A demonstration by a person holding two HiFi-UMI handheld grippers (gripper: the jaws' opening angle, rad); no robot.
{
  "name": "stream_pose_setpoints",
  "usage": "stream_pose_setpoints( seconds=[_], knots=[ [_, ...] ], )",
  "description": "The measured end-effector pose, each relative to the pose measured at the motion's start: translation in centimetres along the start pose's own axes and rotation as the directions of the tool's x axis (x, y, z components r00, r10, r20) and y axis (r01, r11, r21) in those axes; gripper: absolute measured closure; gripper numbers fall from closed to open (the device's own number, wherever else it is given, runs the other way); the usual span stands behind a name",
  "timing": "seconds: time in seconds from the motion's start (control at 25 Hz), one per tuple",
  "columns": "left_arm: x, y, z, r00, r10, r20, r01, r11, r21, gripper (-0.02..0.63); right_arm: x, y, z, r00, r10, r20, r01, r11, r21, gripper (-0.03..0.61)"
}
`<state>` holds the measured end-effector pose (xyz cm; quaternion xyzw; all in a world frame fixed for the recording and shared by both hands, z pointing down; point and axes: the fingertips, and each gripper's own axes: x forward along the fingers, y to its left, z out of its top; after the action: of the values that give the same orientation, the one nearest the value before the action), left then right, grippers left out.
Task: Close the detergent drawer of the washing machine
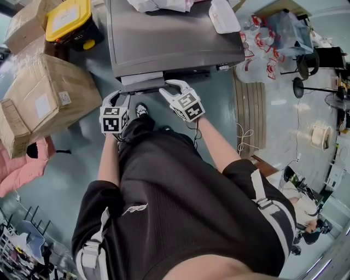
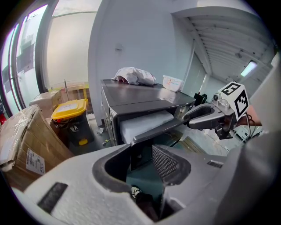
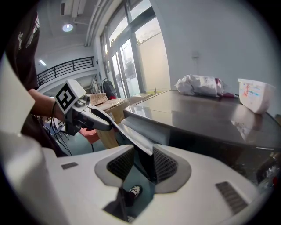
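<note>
The grey washing machine (image 1: 175, 38) stands at the top of the head view. Its detergent drawer (image 1: 141, 80) is pulled out toward me, and its white inside (image 2: 145, 123) shows in the left gripper view. My left gripper (image 1: 121, 95) sits at the left end of the drawer's dark front panel (image 2: 158, 131). The panel's end fills the space between the left gripper's (image 2: 140, 151) pads. My right gripper (image 1: 168, 86) is at the right end. In its own view the right gripper (image 3: 142, 154) has the panel's edge (image 3: 131, 136) wedged between its pads.
Cardboard boxes (image 1: 49, 98) and a yellow-lidded black tote (image 1: 68, 22) stand left of the machine. A crumpled bag (image 1: 158, 4) and a white tub (image 1: 224, 16) lie on its top. Packs of bottled water (image 1: 262, 49) are at the right. My shoe (image 1: 141, 110) is below the drawer.
</note>
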<state>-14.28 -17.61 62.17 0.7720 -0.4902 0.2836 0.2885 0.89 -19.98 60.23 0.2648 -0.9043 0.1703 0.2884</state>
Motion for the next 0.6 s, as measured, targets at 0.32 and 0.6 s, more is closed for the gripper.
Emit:
stream_pose_setpoints(
  seconds=[0.32,0.6],
  knots=[
    [0.36,0.27,0.46,1.000,-0.006,-0.002,0.006,1.000,0.002,0.457,0.24,-0.47,0.34,1.000,-0.012,0.004,0.012,1.000,0.005,0.442],
    [0.56,0.65,0.72,1.000,-0.023,-0.014,0.023,1.000,0.009,0.456,0.57,-0.75,0.61,1.000,-0.024,0.007,0.024,1.000,0.012,0.439]
  ],
)
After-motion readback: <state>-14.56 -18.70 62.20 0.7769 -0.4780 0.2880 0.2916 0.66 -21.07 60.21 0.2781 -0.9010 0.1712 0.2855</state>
